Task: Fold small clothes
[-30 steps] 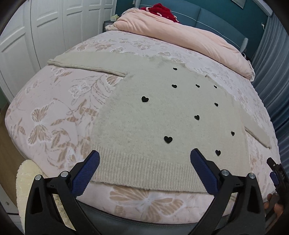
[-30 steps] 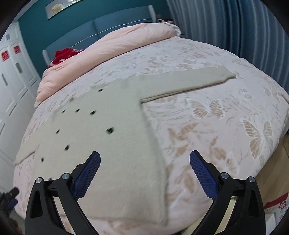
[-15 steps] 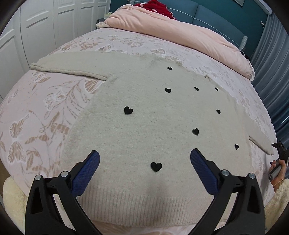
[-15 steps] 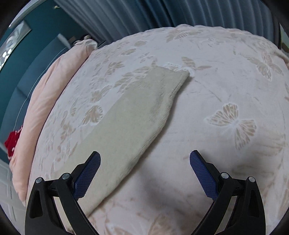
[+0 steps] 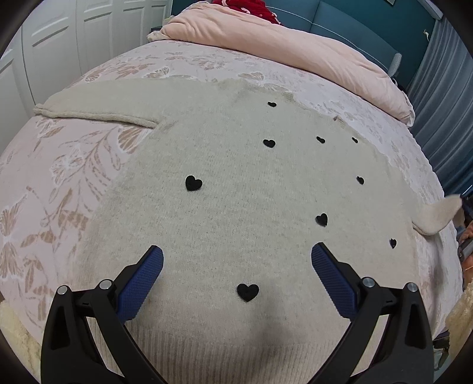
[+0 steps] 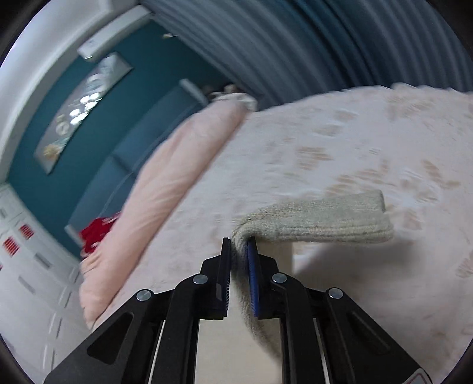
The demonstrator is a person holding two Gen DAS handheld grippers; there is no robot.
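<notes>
Sweater lies flat across the bed, filling the middle of the left view. The left claw hovers over its lower hem, spread wide. The right claw pinches the sleeve at center frame, lifting it. A pink duvet sits along the upper edge.

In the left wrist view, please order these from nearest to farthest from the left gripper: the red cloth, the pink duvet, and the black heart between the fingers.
From the left gripper:
1. The black heart, low in the middle, on the beige sweater.
2. The pink duvet, across the head of the bed.
3. The red cloth, at the top edge, behind the duvet.
</notes>
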